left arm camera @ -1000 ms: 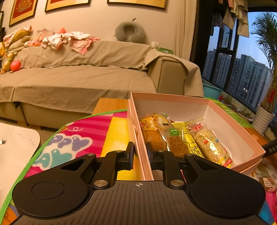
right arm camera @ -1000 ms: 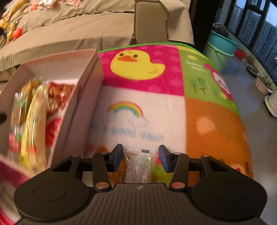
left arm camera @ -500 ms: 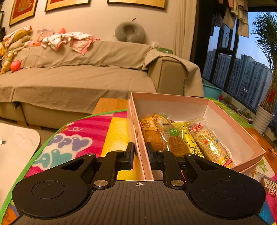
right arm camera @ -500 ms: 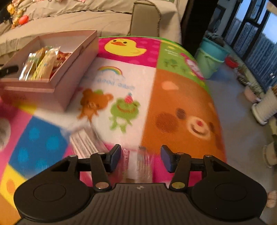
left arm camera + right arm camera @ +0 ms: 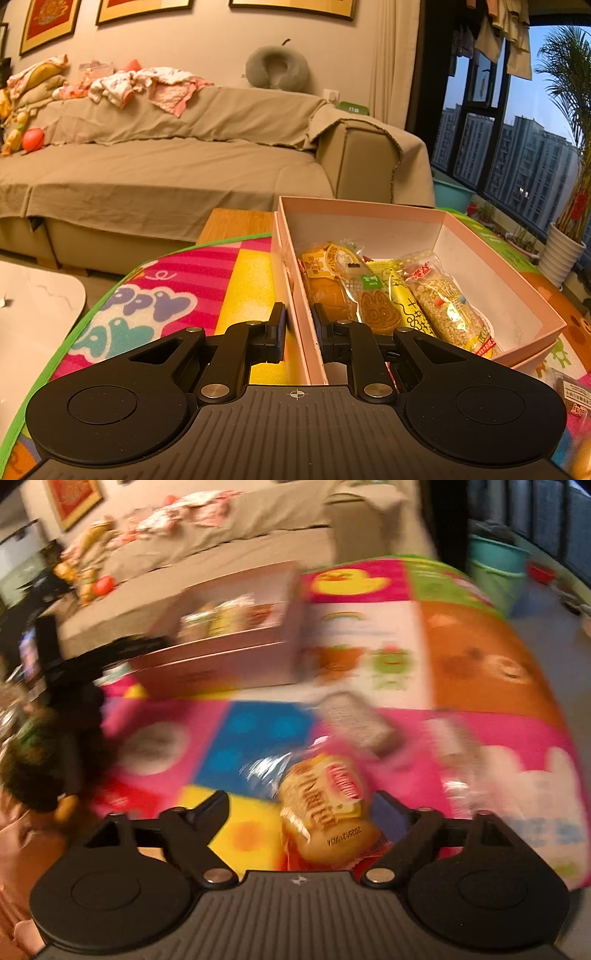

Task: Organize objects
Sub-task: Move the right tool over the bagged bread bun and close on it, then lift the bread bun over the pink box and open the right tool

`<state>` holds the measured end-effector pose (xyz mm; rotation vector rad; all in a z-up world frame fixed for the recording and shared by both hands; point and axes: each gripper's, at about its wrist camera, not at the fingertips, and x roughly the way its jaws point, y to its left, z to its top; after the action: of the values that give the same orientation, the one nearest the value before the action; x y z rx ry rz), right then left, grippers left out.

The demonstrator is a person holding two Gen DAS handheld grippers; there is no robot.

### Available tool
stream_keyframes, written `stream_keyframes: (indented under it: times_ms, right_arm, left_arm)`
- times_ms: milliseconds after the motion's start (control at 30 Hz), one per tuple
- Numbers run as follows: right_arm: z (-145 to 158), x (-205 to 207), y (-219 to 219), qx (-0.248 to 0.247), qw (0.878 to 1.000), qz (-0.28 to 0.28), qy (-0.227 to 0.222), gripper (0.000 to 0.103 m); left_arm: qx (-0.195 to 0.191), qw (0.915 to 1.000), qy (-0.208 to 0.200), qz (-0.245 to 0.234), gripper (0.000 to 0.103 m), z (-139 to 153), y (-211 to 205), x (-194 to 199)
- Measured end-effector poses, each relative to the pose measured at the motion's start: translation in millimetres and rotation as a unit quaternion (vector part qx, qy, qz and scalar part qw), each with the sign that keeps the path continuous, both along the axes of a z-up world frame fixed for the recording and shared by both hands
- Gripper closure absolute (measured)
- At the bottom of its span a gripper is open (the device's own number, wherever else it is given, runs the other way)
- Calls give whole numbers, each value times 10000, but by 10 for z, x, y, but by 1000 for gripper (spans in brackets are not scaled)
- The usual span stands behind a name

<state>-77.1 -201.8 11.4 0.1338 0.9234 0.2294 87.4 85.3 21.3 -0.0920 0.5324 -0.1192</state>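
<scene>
A pink cardboard box (image 5: 417,212) stands on a colourful play mat and holds several wrapped snacks (image 5: 391,295). My left gripper (image 5: 298,325) is shut on the box's near left wall. The box shows blurred in the right wrist view (image 5: 236,646). My right gripper (image 5: 301,805) is open wide over the mat, and a wrapped bread bun (image 5: 327,808) lies between its fingers, nearer the right one. A grey snack packet (image 5: 356,722) and a pale packet (image 5: 454,738) lie on the mat beyond it.
A beige sofa (image 5: 166,166) with clothes and toys stands behind the mat. A white low table (image 5: 33,314) is at the left. A teal bucket (image 5: 495,568) and plant pots stand by the window. A snack packet (image 5: 574,397) lies right of the box.
My right gripper has swung back and left, away from the box, opened wider, and now has the bread bun between its fingers. My left gripper has stayed on the box wall.
</scene>
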Motion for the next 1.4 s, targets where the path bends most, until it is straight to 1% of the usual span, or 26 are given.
stream_keyframes:
  times_ms: [33,100,200,267,300,400,467,500,533,567,600,633,700,767,933,1000,1067,1133,1200,1267,1400]
  right_arm:
    - [19,-12,127,61,9996,277,-19,15]
    - [89,-62,306,141,9978,641,-80,15]
    - [154,-80,497,-374,9948,891,-331,15]
    - [134,-3,533,-629,9947,740,-350,14]
    - [113,48,526,-632,9958,598,-281,14]
    - [-23,253,473,-372,9989,253,147,13]
    - [-113,320,472,-311,9989,142,335,15]
    - [-143,344,515,-374,9985,156,369,17]
    - [-149,354,575,-488,9979,228,360,31]
    - [-142,353,641,-592,9971,347,336,40]
    - [-129,357,703,-643,9960,512,345,41]
    - [-102,348,754,-662,9953,638,317,47]
    - [-4,332,845,-746,9932,860,225,48]
    - [193,340,897,-858,9917,955,-19,49]
    - [1059,521,858,-821,9887,812,-960,48]
    - [1346,657,841,-754,9872,682,-1225,48]
    - [1541,844,836,-642,9870,551,-1366,48]
    - [1634,1080,855,-542,9882,424,-1368,48]
    - [1632,1305,893,-441,9904,337,-1268,48]
    - [1569,1557,967,-411,9924,311,-1118,48]
    - [1320,2043,1137,-469,9956,206,-785,48]
  left_arm:
    - [4,10000,0,0,86,0,0,0]
    - [10,10000,5,-5,86,-3,-1,-3]
    - [38,10000,22,-14,86,-10,-11,-11]
    - [46,10000,28,-17,86,-8,-14,-17]
    - [43,10000,28,-18,86,-8,-15,-17]
    - [43,10000,29,-19,86,-7,-16,-21]
    - [38,10000,29,-20,86,-7,-17,-22]
    - [41,10000,29,-20,86,-7,-16,-21]
    - [41,10000,30,-20,86,-6,-16,-21]
    - [39,10000,29,-21,86,-7,-16,-22]
    - [37,10000,29,-21,86,-6,-16,-21]
    - [32,10000,28,-22,85,-7,-19,-25]
    - [35,10000,29,-22,85,-3,-13,-21]
    - [35,10000,30,-24,85,-3,-13,-21]
    - [35,10000,30,-27,85,-4,-15,-23]
    - [33,10000,30,-28,85,-2,-11,-20]
    - [32,10000,30,-28,85,-2,-12,-21]
    - [31,10000,31,-29,85,-1,-10,-20]
    - [30,10000,31,-28,85,-1,-10,-20]
    - [33,10000,30,-31,85,-1,-10,-20]
    - [30,10000,31,-32,85,-1,-10,-22]
